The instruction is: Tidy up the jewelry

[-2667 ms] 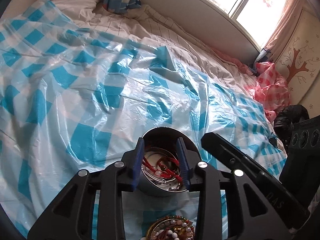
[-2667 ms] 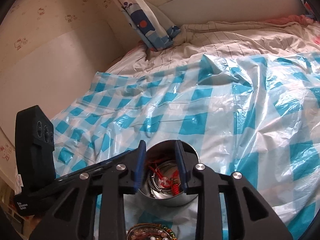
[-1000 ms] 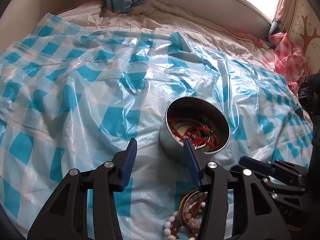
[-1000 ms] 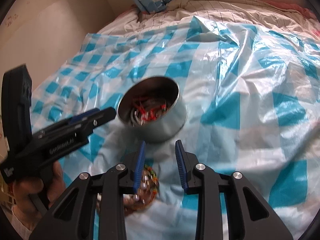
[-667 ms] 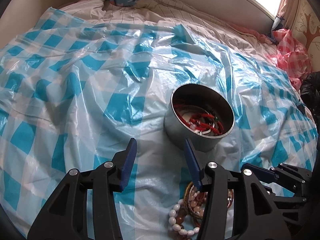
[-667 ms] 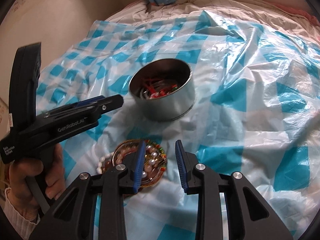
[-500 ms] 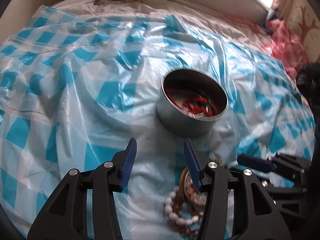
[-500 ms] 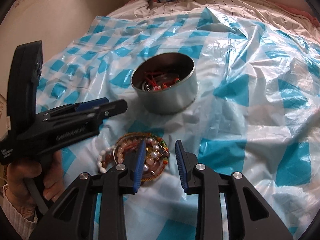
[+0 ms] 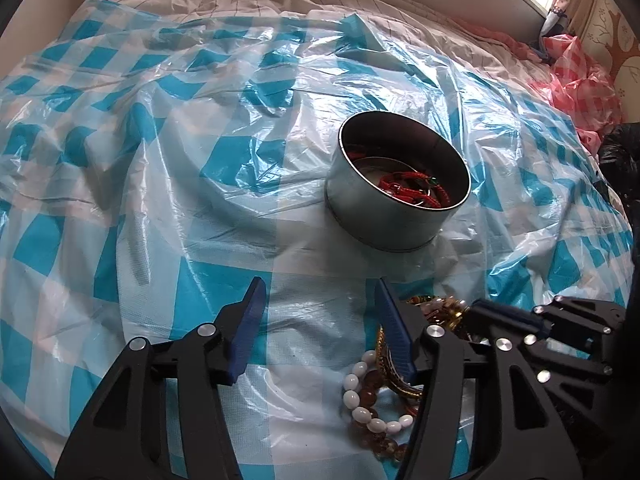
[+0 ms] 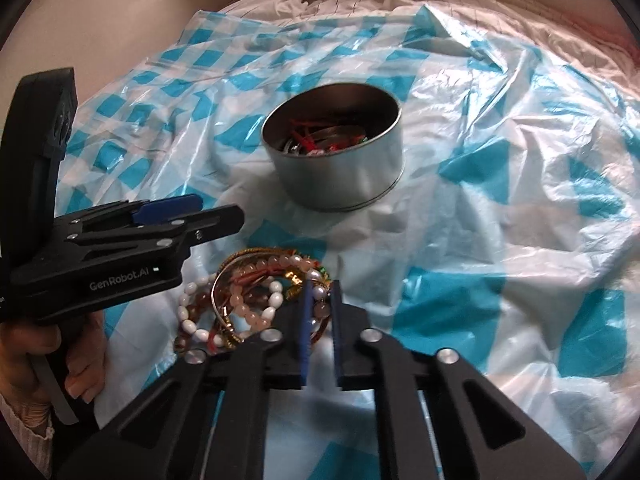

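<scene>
A: Why is the right claw (image 10: 320, 300) down on the bracelet pile (image 10: 248, 296), just in front of the tin (image 10: 334, 148)?

B: Its blue fingers are pinched nearly together on a strand at the pile's edge, probably to carry it to the tin, which already holds red cord pieces.

A: And the left claw (image 9: 318, 306)?

B: Spread wide, gripping nothing, hovering beside the pile over the checked plastic sheet (image 9: 160, 184) on the bed.

A: Does the left view add anything?

B: It looks deeper into the tin (image 9: 400, 188); only the right view shows the whole pile and the pinch.
</scene>
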A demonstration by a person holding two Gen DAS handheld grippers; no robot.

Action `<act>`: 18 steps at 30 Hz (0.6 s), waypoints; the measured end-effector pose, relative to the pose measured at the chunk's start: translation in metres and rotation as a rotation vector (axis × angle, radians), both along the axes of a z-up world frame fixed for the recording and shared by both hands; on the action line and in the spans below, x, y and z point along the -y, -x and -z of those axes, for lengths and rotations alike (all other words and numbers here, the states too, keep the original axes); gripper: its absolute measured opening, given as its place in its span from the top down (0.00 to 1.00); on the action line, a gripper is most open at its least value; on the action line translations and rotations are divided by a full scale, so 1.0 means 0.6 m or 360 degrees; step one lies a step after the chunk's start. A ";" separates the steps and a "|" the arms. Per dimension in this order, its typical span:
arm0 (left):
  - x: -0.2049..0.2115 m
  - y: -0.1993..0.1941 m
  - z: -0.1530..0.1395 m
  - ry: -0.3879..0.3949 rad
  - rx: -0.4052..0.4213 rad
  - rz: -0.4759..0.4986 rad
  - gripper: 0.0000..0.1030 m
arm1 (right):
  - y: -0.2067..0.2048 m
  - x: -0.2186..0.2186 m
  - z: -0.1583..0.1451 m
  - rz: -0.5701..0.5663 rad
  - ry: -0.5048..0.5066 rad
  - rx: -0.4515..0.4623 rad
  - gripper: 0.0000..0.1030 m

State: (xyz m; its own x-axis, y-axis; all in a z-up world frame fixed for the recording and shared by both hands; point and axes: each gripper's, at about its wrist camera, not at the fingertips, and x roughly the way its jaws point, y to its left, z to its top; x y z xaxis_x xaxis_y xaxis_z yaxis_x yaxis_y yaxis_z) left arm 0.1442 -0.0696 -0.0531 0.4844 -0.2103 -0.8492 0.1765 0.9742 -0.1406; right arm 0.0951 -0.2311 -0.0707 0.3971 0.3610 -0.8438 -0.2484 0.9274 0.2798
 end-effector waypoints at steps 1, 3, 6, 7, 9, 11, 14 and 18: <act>-0.001 -0.001 0.001 0.0006 -0.0005 -0.0003 0.48 | 0.001 0.004 -0.004 0.0016 0.0012 0.0024 0.92; -0.003 -0.003 0.002 0.0018 -0.0013 -0.0008 0.48 | 0.000 0.011 -0.010 0.0049 0.0012 0.0050 0.92; -0.001 -0.004 0.004 0.0036 -0.0024 0.0006 0.48 | -0.001 0.022 -0.016 0.0101 0.0014 0.0076 0.92; -0.001 -0.004 0.004 0.0041 -0.0026 0.0012 0.48 | -0.002 0.027 -0.019 0.0128 0.0038 0.0093 0.92; 0.004 -0.003 0.006 0.0042 -0.0034 0.0035 0.47 | -0.003 0.035 -0.021 0.0173 0.0078 0.0109 0.92; 0.011 -0.001 0.008 0.0040 -0.0045 0.0065 0.47 | -0.004 0.040 -0.021 0.0212 0.0107 0.0112 0.92; 0.020 0.002 0.010 0.0043 -0.0058 0.0113 0.47 | -0.005 0.061 -0.022 0.0303 0.0105 0.0119 0.92; 0.034 0.006 0.016 0.0018 -0.0081 0.0174 0.46 | -0.008 0.072 -0.009 0.0320 0.0064 0.0047 0.92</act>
State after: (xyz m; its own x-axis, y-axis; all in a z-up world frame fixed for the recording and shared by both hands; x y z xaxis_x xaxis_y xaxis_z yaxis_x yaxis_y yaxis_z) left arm 0.1405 -0.0902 -0.0627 0.4144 -0.2695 -0.8693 0.2742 0.9477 -0.1631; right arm 0.1002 -0.2743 -0.0654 0.4827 0.2379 -0.8428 -0.0645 0.9694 0.2367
